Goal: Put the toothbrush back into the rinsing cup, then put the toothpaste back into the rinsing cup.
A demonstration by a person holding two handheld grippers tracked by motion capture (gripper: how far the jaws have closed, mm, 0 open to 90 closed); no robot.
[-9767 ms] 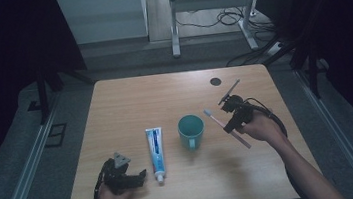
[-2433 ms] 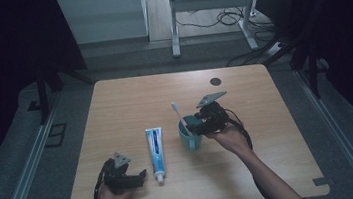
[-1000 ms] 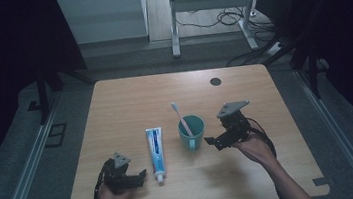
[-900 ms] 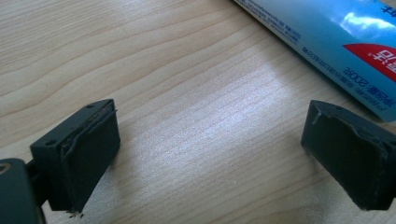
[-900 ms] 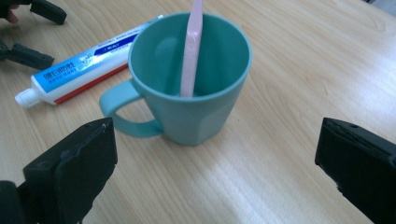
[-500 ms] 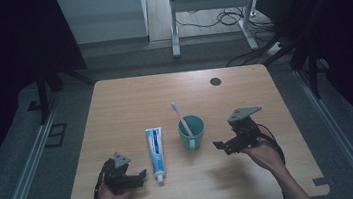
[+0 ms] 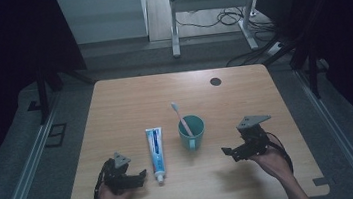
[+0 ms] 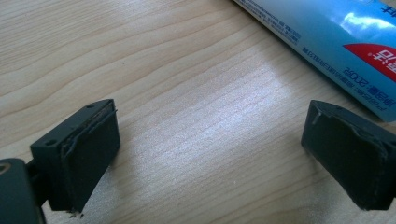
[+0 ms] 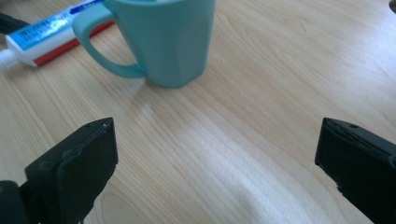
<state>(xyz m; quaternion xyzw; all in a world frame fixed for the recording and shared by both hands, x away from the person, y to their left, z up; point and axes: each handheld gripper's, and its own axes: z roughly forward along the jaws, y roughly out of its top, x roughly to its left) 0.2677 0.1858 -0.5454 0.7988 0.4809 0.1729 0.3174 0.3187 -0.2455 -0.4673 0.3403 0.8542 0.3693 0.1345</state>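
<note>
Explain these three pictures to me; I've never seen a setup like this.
A person sits at a wooden table, holding a hand-held claw in each hand. The wide picture looks down from above: left claw, right claw. The other two come from cameras riding on each claw, looking out between its two black jaws. On the table lie a toothpaste tube and a teal mug with a toothbrush standing in it. Both claws are open and hold nothing.

Dim high view — dark surroundings, tabletop sheen
</note>
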